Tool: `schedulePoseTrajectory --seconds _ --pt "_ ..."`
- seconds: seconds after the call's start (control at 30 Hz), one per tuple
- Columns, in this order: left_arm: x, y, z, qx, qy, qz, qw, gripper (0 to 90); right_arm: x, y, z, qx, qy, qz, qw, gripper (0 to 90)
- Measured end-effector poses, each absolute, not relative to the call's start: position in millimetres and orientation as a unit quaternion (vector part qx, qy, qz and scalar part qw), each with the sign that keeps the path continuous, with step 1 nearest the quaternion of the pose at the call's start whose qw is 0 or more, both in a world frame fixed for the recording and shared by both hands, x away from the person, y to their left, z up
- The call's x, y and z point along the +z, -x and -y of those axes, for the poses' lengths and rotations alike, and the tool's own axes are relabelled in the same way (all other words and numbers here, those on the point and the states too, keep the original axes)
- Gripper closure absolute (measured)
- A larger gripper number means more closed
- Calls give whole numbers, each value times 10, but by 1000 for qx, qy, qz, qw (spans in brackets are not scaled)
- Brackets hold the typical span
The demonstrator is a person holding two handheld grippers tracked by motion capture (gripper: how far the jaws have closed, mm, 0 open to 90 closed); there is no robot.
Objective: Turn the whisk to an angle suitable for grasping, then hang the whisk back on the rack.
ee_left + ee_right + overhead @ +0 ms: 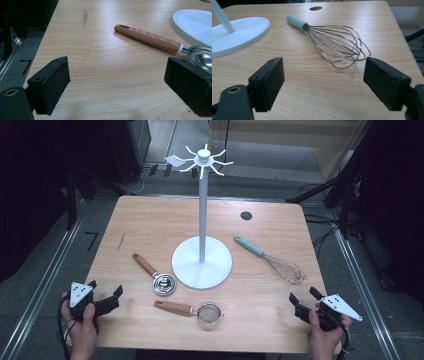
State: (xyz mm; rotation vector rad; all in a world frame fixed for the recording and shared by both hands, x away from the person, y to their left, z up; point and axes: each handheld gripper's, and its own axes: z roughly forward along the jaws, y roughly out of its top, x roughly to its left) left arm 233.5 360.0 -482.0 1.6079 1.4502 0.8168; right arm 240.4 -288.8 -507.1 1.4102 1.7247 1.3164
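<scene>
While we're holding both tools, left tool point(118, 296) and right tool point(302, 301), wide open and empty, the teal-handled wire whisk point(272, 260) is lying diagonally on the counter point(150, 225), wires pointing toward the right tool.

A white stand point(202, 262), a teal-handled whisk point(272, 260) and wood-grain-handled measuring spoon point(152, 273) lie on the pale wooden table point(150, 220).

Lab: aluminium rails point(47, 270), floor cables point(320, 237), dark stands point(345, 185).

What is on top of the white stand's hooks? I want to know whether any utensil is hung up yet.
The hooks on the white stand carry no utensil. The whisk, strainer and measuring cup all lie on the table.
</scene>
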Motion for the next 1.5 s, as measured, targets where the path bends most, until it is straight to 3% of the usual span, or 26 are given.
schedulePoseTrajectory --seconds 0.4,0.67,0.77,0.87,1.0,1.2,1.5 --pt "-4821 -2323 -3587 328 -639 -569 400 64 -4899 -2447 2847 485 -472 -690 258 362" --pt "-4820 -2329 -3574 325 -644 -568 396 64 -4713 -2506 2808 446 -474 -723 230 352" --pt "-4821 -2325 -3577 328 -643 -567 398 64 -4676 -2579 2758 438 -464 -739 216 262" --pt "-4821 -2318 -3574 331 -642 -566 398 64 -4631 -2666 2700 432 -455 -750 209 254" --pt "-4822 -2320 -3556 335 -644 -566 391 64 -4546 -2778 2623 412 -435 -773 209 370" --pt "-4822 -2323 -3557 333 -645 -566 391 64 -4408 -2902 2562 376 -406 -803 220 451" --pt "-4822 -2325 -3555 333 -645 -566 390 64 -4386 -3145 2390 327 -387 -836 211 454"
